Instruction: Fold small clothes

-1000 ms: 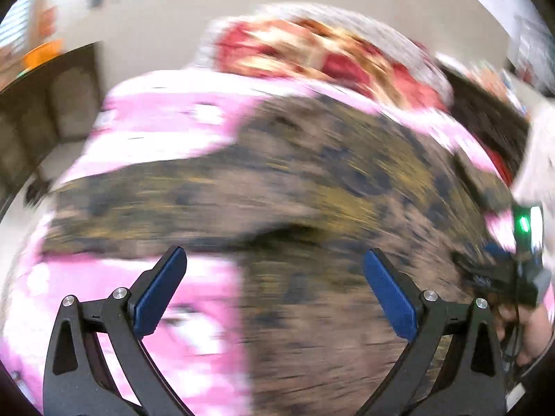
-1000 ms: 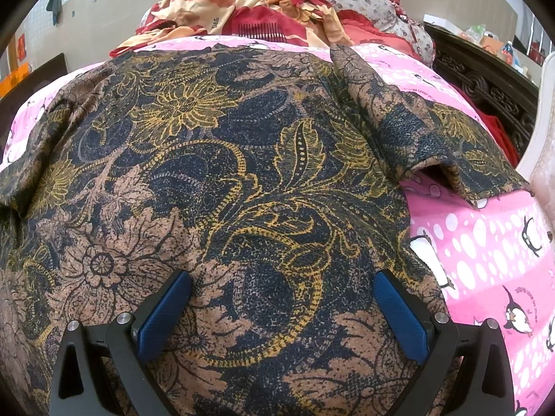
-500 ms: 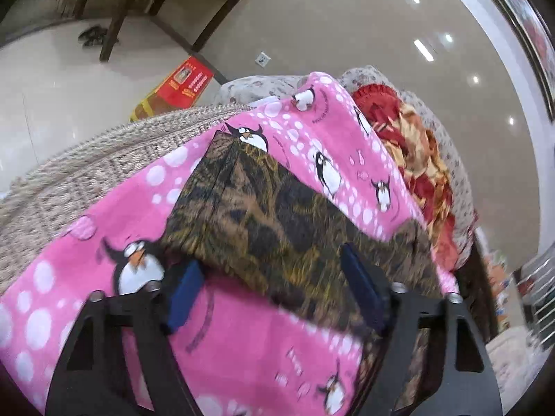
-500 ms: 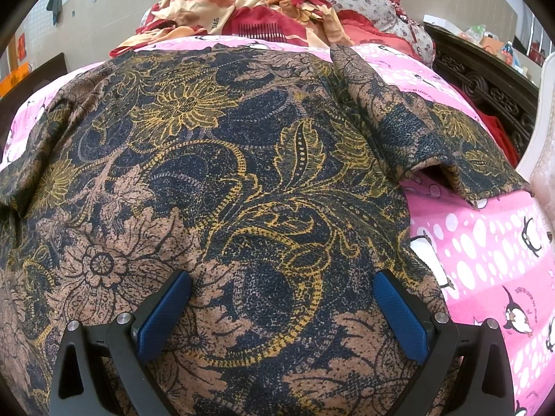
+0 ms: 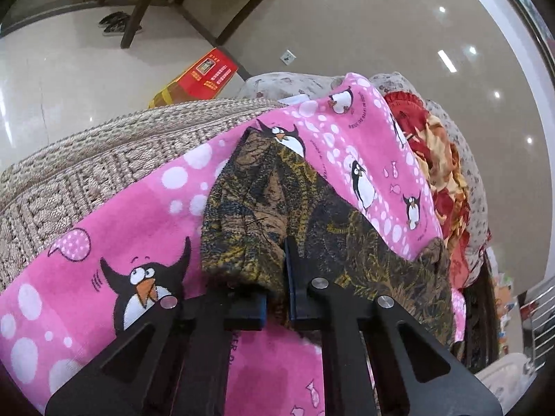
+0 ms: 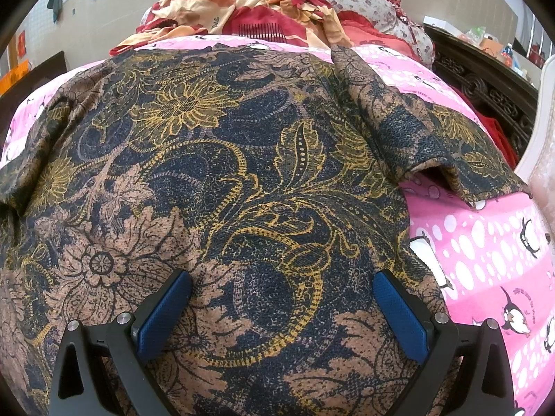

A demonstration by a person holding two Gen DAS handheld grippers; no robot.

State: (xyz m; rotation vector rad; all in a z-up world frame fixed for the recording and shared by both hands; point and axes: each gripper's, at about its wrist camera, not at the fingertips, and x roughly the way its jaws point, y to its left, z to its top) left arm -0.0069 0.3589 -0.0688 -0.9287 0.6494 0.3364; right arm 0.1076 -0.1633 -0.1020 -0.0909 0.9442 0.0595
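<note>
Garment: the dark brown-and-navy floral knit top with gold vines (image 6: 242, 180) is lying spread flat on the pink penguin-print fleece blanket (image 6: 485, 270), one sleeve reaching toward each side.
Left tongs: your left gripper (image 5: 277, 298) is clamping the cuff end of the left sleeve (image 5: 242, 228), with cloth bunching between the blue pads.
Right tongs: your right gripper (image 6: 281, 308) is hovering with jaws spread wide over the lower body of the top, gripping nothing.
Step in hand: judging by the grip, you are starting the sleeve fold.
Doing it well: be carrying the cuff low across the body, keeping the blanket out of the pinch, while the right tongs are pinning the torso.
</note>
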